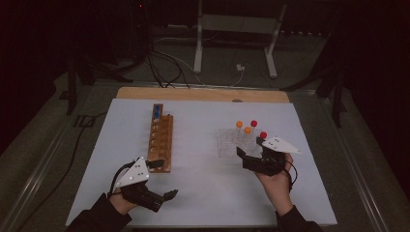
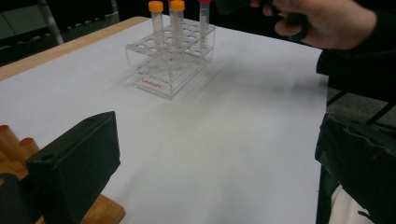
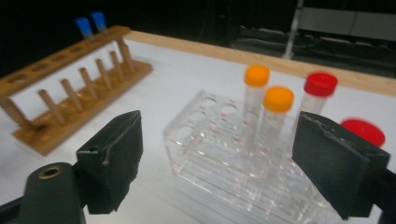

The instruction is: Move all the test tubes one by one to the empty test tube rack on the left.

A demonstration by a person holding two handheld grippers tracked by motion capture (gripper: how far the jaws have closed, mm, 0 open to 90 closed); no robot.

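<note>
Clear rack [image 1: 232, 143] amid open white mat [image 1: 203, 183]

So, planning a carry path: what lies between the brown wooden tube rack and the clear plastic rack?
Bare white sheet separates wooden rack from clear rack, per the high view.

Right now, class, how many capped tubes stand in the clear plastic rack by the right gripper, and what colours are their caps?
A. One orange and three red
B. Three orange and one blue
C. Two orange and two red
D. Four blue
C: the clear rack holds two orange-capped tubes and two red-capped tubes; the blue-capped tubes sit in the wooden rack.
</note>
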